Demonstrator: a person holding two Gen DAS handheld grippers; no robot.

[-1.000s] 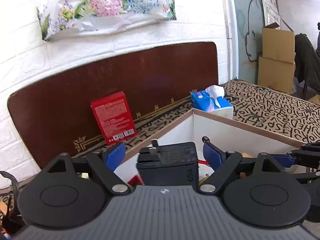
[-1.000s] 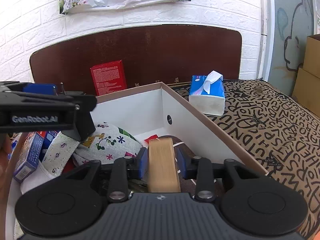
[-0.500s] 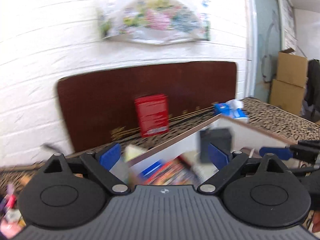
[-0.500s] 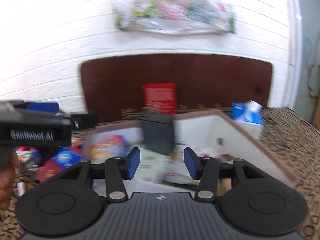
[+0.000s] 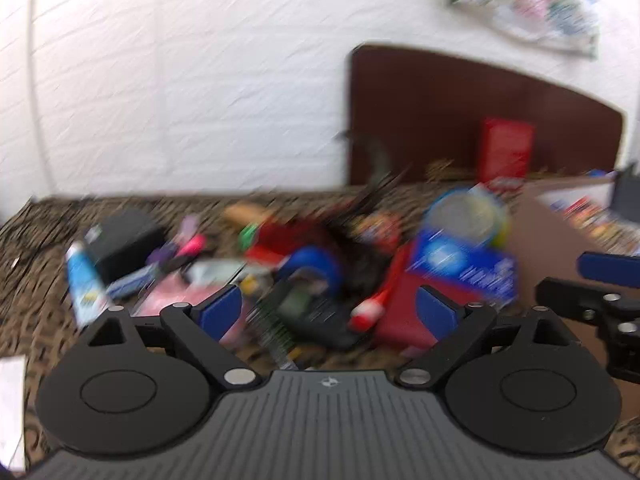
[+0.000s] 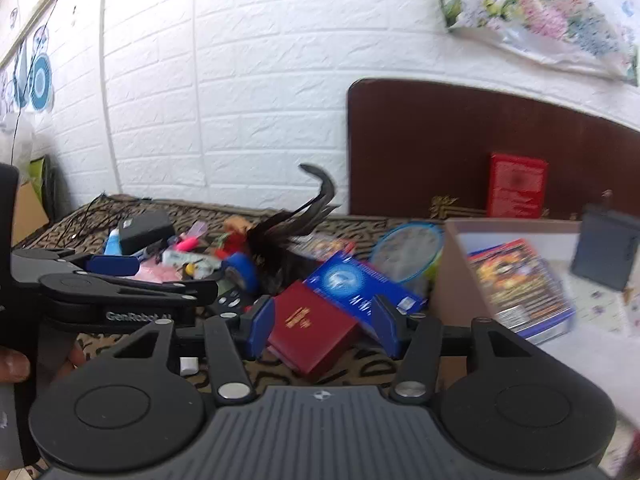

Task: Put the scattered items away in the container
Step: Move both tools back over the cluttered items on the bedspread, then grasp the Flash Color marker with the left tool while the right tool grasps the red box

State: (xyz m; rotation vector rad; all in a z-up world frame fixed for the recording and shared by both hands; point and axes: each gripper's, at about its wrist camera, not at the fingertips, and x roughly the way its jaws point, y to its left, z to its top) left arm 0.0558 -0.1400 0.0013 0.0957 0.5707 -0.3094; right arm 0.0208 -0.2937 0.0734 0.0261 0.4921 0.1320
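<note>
Blue pads on both my sets of fingers frame a heap of scattered items. My left gripper [image 5: 328, 308] stands wide open with nothing held, hovering over blurred clutter on the patterned bed [image 6: 100, 216]. My right gripper [image 6: 324, 320] is part open, its jaws opening, and grips nothing; a maroon booklet [image 6: 316, 328] lies on the bed seen between them, with a blue box [image 6: 356, 284] resting against it. Just to the right stands the container [image 6: 452, 272], its cardboard wall beside the heap, holding a colourful box [image 6: 520, 284] and a dark charger [image 6: 604, 252]. A red box [image 6: 516, 184] leans on the brown headboard [image 6: 420, 140] at the bed's far edge.
</note>
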